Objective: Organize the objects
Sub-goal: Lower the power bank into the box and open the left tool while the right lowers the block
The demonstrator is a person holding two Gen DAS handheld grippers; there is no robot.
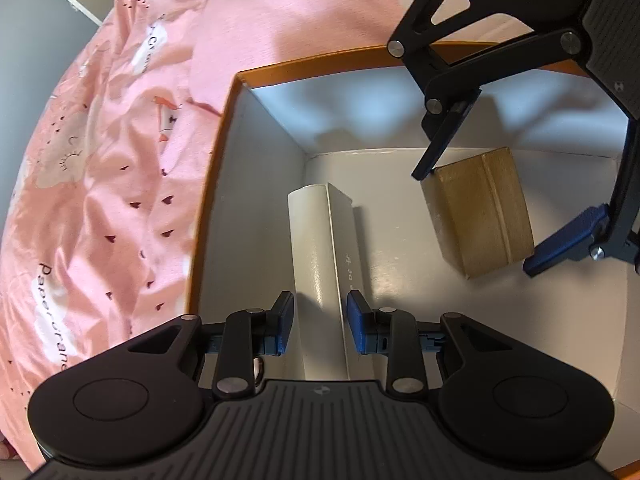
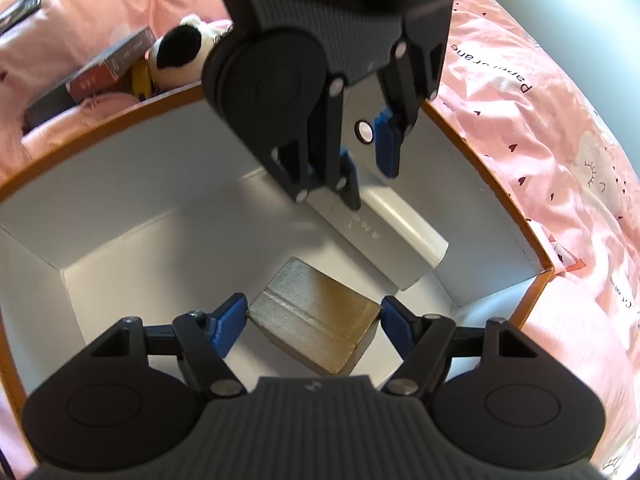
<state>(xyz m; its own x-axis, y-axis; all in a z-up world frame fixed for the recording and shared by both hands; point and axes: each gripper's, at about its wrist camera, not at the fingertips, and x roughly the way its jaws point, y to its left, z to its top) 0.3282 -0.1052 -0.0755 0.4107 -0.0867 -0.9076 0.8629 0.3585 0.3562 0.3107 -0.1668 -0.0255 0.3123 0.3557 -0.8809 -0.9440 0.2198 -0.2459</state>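
Left wrist view: my left hand-held gripper (image 1: 320, 322) straddles the long white box (image 1: 320, 256) lying on the floor of the orange-rimmed carton (image 1: 218, 152), its pads released and apart from the box sides. Right wrist view: my right hand-held gripper (image 2: 312, 326) stands wide around the brown cardboard box (image 2: 316, 324) beside it, not gripping; the carton sits on pink bedding (image 2: 560, 160).

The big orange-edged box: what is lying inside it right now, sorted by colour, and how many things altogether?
White long box: 1
Brown cardboard box: 1
Total: 2
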